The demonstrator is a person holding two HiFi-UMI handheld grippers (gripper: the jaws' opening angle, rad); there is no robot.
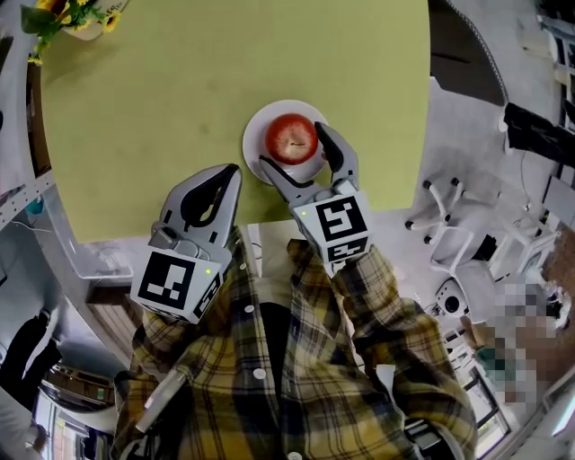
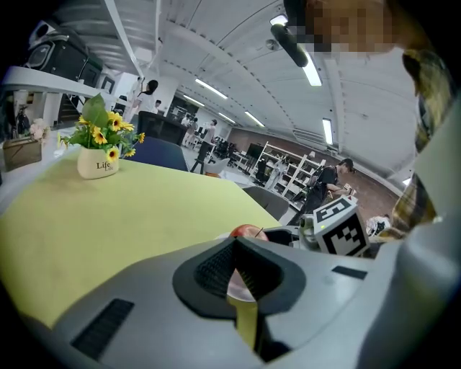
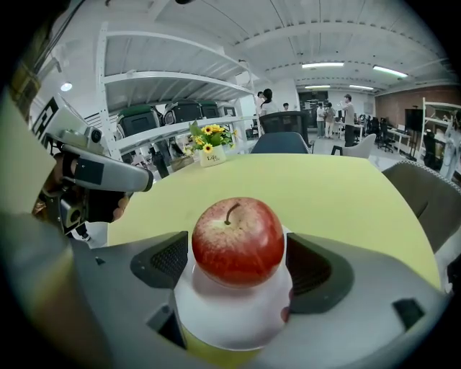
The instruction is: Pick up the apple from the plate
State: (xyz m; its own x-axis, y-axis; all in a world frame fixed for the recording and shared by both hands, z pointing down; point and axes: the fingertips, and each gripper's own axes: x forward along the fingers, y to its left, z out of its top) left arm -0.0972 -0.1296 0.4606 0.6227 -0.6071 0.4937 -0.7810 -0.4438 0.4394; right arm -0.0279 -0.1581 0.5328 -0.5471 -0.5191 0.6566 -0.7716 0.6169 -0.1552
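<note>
A red apple (image 1: 291,137) (image 3: 238,241) with a short stalk stands upright on a small white plate (image 1: 256,153) (image 3: 230,317) near the front edge of the yellow-green table. My right gripper (image 1: 295,145) (image 3: 238,263) is open, with one finger on each side of the apple and a narrow gap between each pad and the fruit. My left gripper (image 1: 232,171) (image 2: 234,277) is shut and empty. It hovers over the table's front edge, left of the plate. In the left gripper view the top of the apple (image 2: 245,231) peeks over its jaws.
The round yellow-green table (image 1: 180,90) stretches away behind the plate. A white pot of yellow flowers (image 1: 76,18) (image 2: 97,164) stands at its far left edge. White chairs (image 1: 449,225) stand on the floor to the right. People move about in the far background.
</note>
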